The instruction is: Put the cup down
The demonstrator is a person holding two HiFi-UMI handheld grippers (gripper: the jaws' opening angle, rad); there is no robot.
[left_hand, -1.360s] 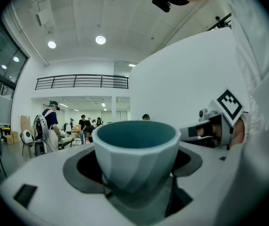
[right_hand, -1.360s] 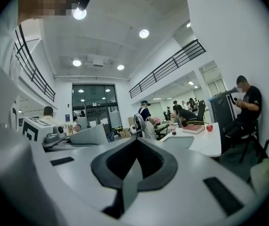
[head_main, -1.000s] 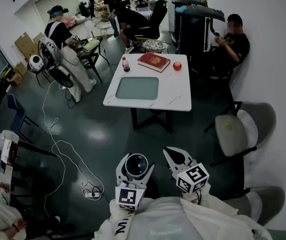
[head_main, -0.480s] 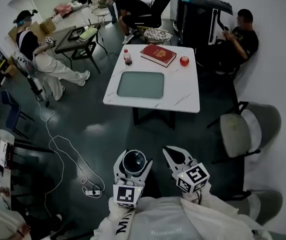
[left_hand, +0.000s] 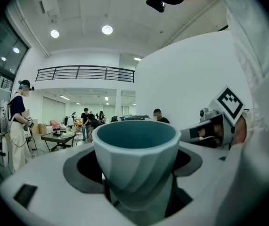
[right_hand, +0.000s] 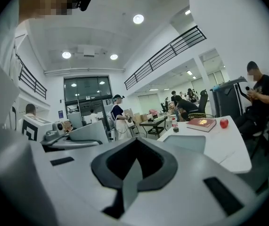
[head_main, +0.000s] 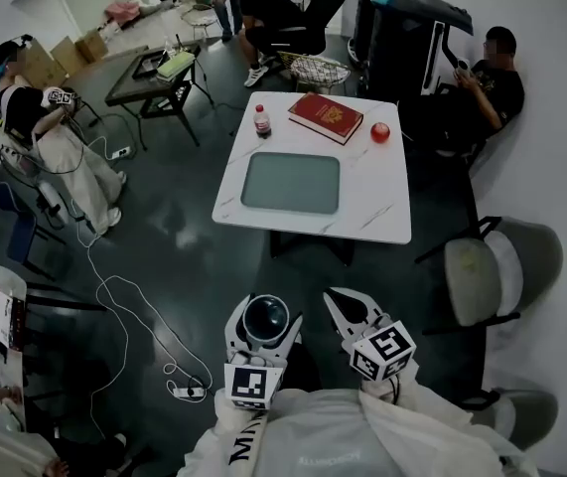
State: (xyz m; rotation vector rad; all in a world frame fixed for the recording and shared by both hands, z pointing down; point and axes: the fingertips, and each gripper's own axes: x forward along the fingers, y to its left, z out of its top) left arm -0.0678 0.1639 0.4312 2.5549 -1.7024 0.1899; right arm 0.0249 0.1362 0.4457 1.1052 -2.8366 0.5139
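A grey-teal faceted cup [head_main: 267, 316] [left_hand: 136, 147] sits upright between the jaws of my left gripper [head_main: 265, 330] [left_hand: 137, 180], which is shut on it, low in the head view and close to my body. My right gripper [head_main: 337, 302] [right_hand: 134, 147] is beside it on the right, shut with nothing in it. Both are held over dark floor, well short of the white table [head_main: 372, 207] [right_hand: 228, 145]. On that table lie a grey-green tray [head_main: 291, 182], a red book [head_main: 324, 115], a red apple [head_main: 380, 132] and a small bottle [head_main: 260, 120].
A grey padded chair [head_main: 492, 271] stands right of the table near the white wall. A white cable [head_main: 124, 306] and a power strip [head_main: 186, 392] lie on the floor at left. People sit and stand beyond the table and at far left.
The head view has shifted, so the table now shows lower and further right. The person at left has moved further left. Both grippers keep their places and the cup stays held.
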